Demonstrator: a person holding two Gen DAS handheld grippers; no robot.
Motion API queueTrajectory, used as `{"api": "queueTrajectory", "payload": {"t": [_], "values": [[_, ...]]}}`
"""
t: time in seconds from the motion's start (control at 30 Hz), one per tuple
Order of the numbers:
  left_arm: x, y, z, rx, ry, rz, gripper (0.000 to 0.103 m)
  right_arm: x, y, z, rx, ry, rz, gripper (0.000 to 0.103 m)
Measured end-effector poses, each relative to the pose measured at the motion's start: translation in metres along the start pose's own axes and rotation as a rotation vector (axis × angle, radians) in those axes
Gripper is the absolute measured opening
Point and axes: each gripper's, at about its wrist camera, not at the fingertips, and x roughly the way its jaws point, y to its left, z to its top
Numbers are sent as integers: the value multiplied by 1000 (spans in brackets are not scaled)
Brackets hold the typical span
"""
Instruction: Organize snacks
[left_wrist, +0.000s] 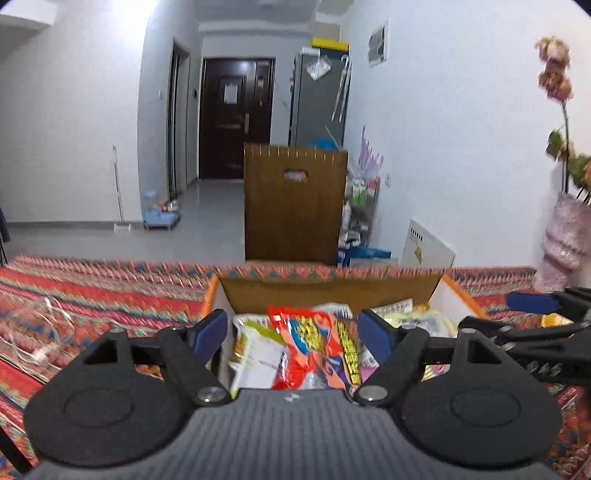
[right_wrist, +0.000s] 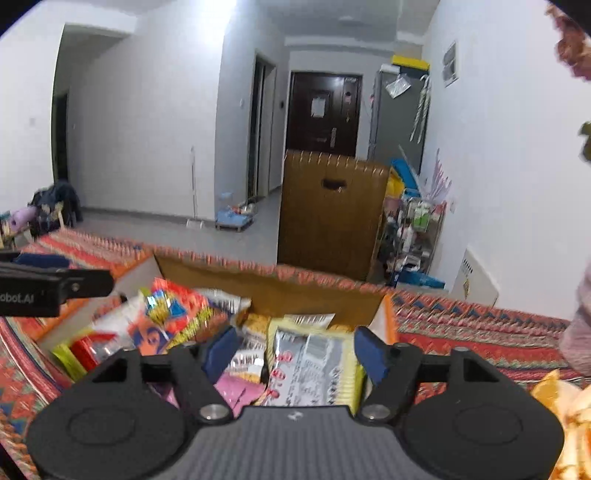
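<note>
Left wrist view: the left gripper (left_wrist: 293, 334) hovers with fingers spread and empty above a red snack packet (left_wrist: 314, 350) lying in an open cardboard box (left_wrist: 332, 291) on a patterned desk cloth (left_wrist: 92, 291).

Right wrist view: the right gripper (right_wrist: 295, 352), fingers likewise spread and empty, hangs over a silver-and-yellow snack packet (right_wrist: 314, 365) in the same box.

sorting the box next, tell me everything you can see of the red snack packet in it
The red snack packet is a glossy crinkled plastic bag, red-orange with yellow and blue print. It lies tilted atop other packets in the left part of the open cardboard box, resting against a white-and-yellow packet. Neither tool touches it.
</note>
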Motion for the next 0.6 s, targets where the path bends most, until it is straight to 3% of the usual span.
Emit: {"api": "queueTrajectory", "payload": {"t": [0.3, 0.6], "values": [[-98, -8, 30, -2, -105, -29, 86, -102, -4, 31, 5, -92, -47, 82], [-177, -18, -7, 23, -138, -31, 92, -172, 10, 2, 22, -126, -31, 84]]}}
